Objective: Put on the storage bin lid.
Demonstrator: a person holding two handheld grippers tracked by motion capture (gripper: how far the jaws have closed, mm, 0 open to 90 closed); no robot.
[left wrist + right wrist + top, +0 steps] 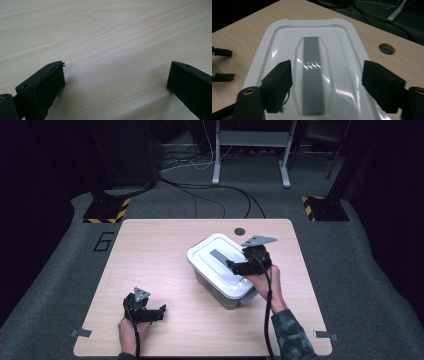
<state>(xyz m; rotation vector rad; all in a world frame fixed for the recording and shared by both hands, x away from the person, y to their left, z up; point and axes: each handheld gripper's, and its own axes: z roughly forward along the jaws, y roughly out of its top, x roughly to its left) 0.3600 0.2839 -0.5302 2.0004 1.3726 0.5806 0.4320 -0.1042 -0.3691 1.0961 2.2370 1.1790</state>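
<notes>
high view: seen here, a pale wood-grain rectangular table (165,270) with a small round dark hole (240,231) near its far edge, at about twelve o'clock. right of centre, toward two o'clock, a clear plastic storage box (220,292) closed by a white rounded-rectangle plastic lid (212,257) with a grey strip handle (220,256) sunk along its middle. over the near right end of that lid, the right gripper (235,266), black, held in a hand, grey three-cornered plate on top, cable trailing back along a camouflage sleeve (292,332). at about seven o'clock on the table, well apart from the box, the left gripper (161,312), black, gripped by the other hand, jaws pointing toward three o'clock. beyond the table: grey carpet, black cables, two black bases edged in yellow and black stripes.

left gripper view: two black jaws standing wide apart over bare wood grain, nothing between them, pads clear of anything but air.

right gripper view: jaws spread wide, one at nine o'clock and one at three o'clock, hovering just above the white lid, straddling the grey strip handle without pressing on it. nothing clamped. beyond the lid, at one o'clock, the round hole in the table; at nine o'clock, the tips of the other gripper.
</notes>
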